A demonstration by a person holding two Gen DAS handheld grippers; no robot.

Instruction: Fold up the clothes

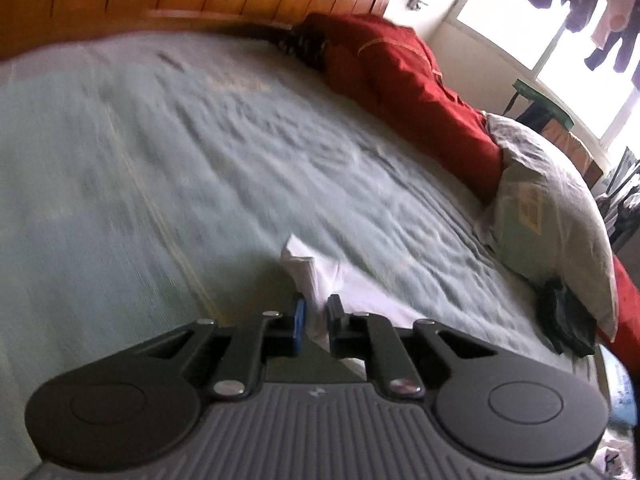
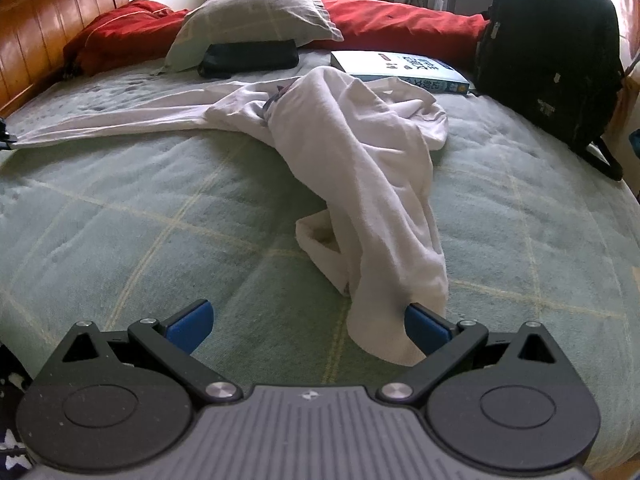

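A white long-sleeved garment (image 2: 352, 152) lies crumpled on the pale green blanket (image 2: 140, 208), one sleeve stretched out to the left and another part running toward me. In the left wrist view my left gripper (image 1: 316, 312) is shut on a bunched end of the white garment (image 1: 308, 268), which sticks out between its blue pads. My right gripper (image 2: 308, 312) stands open low over the blanket. The near end of the garment lies inside its jaws against the right finger (image 2: 424, 328), and the left finger is apart from the cloth.
A grey pillow (image 2: 256, 12), a red duvet (image 2: 392, 20) and a dark pouch (image 2: 248, 58) lie at the back. A book (image 2: 404, 66) and a black backpack (image 2: 548, 48) sit at the right. A wooden headboard (image 2: 44, 28) bounds the left side.
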